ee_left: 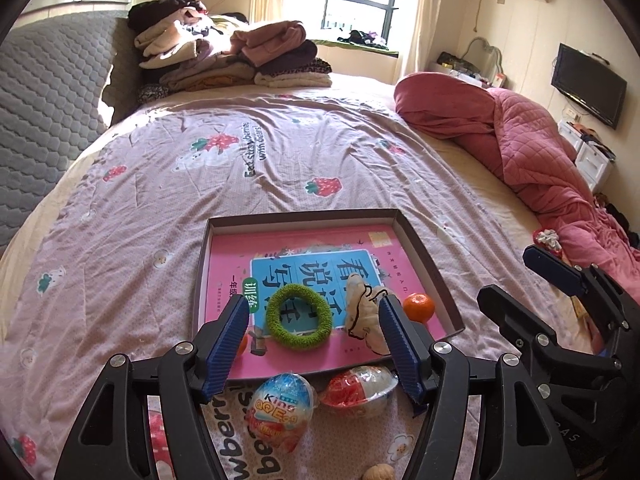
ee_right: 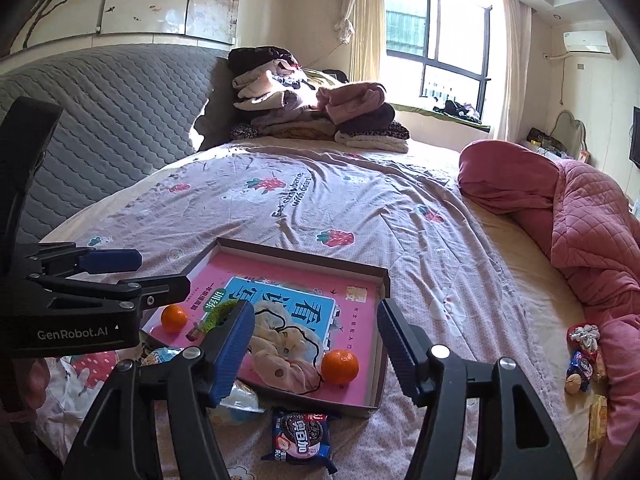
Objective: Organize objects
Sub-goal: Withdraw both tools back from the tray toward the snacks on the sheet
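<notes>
The left gripper (ee_left: 314,322) and right gripper (ee_right: 316,334) both gape wide, holding nothing. In the frame's middle, a box (ee_left: 424,264) holds a green ring (ee_left: 299,316) and an orange (ee_right: 340,366).

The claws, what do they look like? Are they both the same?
Yes, they match. The left claw and the right claw each have black plastic arms with cut-out holes and shiny silver bolts, ending in two blue ribbed fingers. Seen from the right wrist camera, the left claw's black body has white lettering reading GenRobot.AI. No cables or sleeves show.
</notes>
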A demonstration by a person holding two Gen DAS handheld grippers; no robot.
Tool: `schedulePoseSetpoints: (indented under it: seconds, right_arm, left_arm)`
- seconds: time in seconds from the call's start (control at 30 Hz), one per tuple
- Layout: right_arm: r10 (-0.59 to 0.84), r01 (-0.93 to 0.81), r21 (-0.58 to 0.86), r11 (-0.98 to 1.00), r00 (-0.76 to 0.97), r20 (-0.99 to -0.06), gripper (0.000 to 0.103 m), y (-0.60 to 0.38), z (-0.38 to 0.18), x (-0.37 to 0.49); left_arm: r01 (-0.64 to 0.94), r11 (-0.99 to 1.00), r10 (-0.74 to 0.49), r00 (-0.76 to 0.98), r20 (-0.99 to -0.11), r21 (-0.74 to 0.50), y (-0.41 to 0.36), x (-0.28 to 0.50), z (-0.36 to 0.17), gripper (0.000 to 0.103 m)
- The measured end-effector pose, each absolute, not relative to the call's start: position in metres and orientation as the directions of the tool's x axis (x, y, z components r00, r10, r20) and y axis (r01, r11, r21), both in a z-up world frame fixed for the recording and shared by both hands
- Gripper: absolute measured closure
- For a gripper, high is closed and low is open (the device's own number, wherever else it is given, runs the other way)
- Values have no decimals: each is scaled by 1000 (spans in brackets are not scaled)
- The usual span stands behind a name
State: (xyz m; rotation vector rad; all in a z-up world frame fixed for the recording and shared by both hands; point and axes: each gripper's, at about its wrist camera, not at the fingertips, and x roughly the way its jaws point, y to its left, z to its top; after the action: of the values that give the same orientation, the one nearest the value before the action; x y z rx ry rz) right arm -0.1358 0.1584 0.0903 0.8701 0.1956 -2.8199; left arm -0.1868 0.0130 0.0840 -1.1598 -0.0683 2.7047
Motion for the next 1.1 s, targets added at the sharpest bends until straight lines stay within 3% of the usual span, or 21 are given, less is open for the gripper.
schedulePoseSetpoints:
  seconds: [0.37,1.1]
  right_arm:
    - [-146,233,-96,-968,-830,-538,39,149,114,-109]
    - [-188,270,-77,-960,-823,-536,39,143,97,-109]
  left_arm:
    - [-180,-979,195,-698,-689,-95,8,-161,104,34]
    - [-214,-973,219,-713,-666,-92,11,-148,86,34]
